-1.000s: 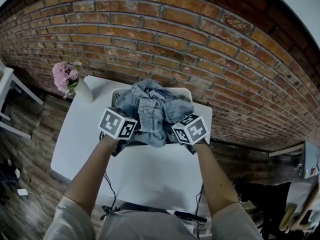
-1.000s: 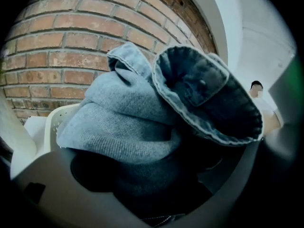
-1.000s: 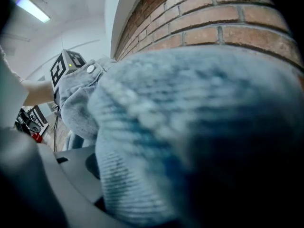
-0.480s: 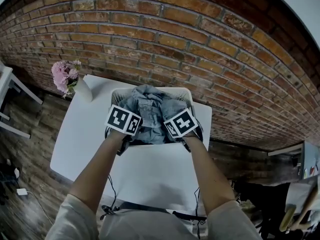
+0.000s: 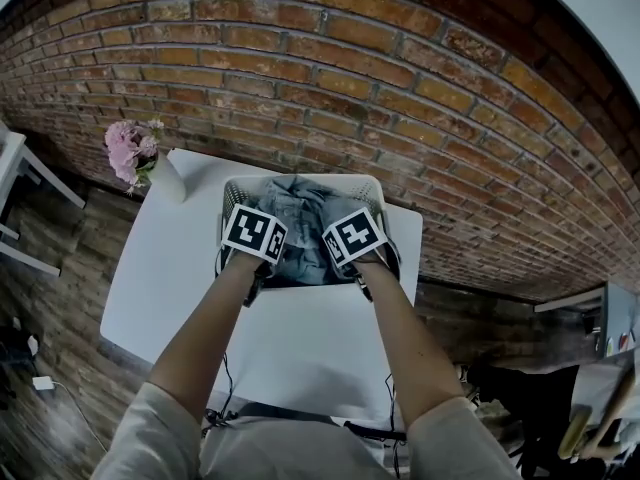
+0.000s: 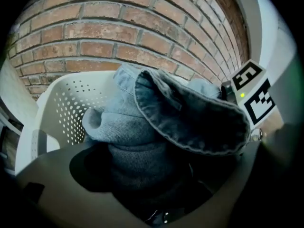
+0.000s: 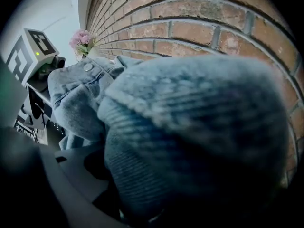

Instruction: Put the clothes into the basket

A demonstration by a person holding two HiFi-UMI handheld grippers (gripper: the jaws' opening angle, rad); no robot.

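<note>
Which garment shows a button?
The blue denim garment: a round button sits by its stitched edge. The grey ribbed knit beside it shows none.

A white worktop (image 5: 300, 338) stands on a floor of dark wooden planks (image 5: 60, 298), its far edge set close to a brick wall (image 5: 350, 88). The top is smooth and plain, with rounded corners. Toward the far edge, about the middle, a white plastic basket (image 5: 232, 198) sits flat on it, its walls punched with rows of small round holes. At the far left corner a small white vase (image 5: 170, 182) stands upright, a bunch of pink flowers (image 5: 130, 150) leaning out leftward past the worktop's edge. Vase and basket are near each other but apart, with a strip of white top showing between them.
</note>
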